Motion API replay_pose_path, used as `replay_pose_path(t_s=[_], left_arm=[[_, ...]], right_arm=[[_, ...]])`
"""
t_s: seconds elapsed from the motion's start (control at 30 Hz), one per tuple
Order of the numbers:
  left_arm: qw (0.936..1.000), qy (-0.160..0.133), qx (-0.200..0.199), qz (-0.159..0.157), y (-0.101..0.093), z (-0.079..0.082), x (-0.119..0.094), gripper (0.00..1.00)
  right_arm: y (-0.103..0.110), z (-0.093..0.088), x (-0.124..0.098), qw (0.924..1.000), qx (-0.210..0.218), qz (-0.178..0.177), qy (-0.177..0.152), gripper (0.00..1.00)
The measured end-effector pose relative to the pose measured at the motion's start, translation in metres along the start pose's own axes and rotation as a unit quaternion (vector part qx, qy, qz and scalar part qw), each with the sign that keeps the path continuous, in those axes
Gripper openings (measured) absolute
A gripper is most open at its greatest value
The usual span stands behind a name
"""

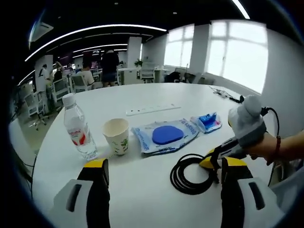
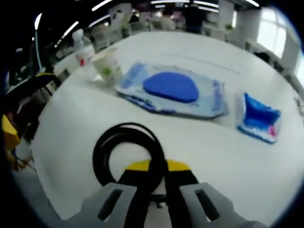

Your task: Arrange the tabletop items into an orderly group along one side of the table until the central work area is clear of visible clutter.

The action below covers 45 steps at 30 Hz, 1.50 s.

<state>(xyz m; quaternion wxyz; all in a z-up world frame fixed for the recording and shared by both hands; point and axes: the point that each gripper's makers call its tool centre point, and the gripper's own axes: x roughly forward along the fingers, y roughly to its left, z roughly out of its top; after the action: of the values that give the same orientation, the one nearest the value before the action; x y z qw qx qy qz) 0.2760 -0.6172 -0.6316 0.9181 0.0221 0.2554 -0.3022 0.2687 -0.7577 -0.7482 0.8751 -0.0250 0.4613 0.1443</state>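
Our right claw (image 2: 158, 176) is clamped on the coiled black cable (image 2: 126, 154) near the surface's (image 1: 156, 97) front edge, while our left claw (image 1: 164, 183) hangs wide open above the surface.

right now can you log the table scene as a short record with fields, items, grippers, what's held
surface: round white table
items in a row: clear plastic water bottle with red label, white paper cup with green print, flat pale-blue wipes pack with blue oval lid, small blue packet
further back: long white power strip
coiled black cable: lies nearer than the row, on the table
right gripper: fingers shut on the cable coil
left gripper: fingers apart, nothing between them
central area: not yet clear
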Motion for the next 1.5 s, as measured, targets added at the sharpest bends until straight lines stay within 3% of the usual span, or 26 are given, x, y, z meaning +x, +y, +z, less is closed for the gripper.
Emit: replay_pose_path(t_s=[0.1, 0.27, 0.37, 0.57, 0.97, 1.5], left_arm=[[1.0000, -0.001, -0.003, -0.002, 0.000, -0.001, -0.004, 0.99], [0.9999, -0.007, -0.012, -0.004, 0.000, 0.002, -0.010, 0.98], [1.0000, -0.005, -0.006, -0.006, 0.000, 0.002, -0.012, 0.98], [0.9999, -0.009, -0.004, -0.005, 0.003, 0.004, -0.016, 0.98], [0.9998, -0.010, -0.016, 0.006, 0.012, 0.003, -0.026, 0.97], [0.9999, -0.013, -0.002, -0.002, 0.008, 0.007, -0.036, 0.98]], right_arm=[[0.000, 0.001, 0.001, 0.9998, -0.019, -0.002, 0.007, 0.04], [-0.002, 0.002, 0.001, 0.9998, -0.015, -0.002, 0.011, 0.02], [-0.003, 0.002, 0.001, 0.9999, -0.004, 0.005, 0.011, 0.02], [0.001, 0.001, -0.003, 0.9974, 0.058, 0.040, 0.014, 0.01], [0.019, 0.012, -0.030, 0.9966, 0.041, 0.072, -0.002, 0.00], [0.022, 0.035, -0.074, 0.9961, 0.013, 0.084, -0.025, 0.00]])
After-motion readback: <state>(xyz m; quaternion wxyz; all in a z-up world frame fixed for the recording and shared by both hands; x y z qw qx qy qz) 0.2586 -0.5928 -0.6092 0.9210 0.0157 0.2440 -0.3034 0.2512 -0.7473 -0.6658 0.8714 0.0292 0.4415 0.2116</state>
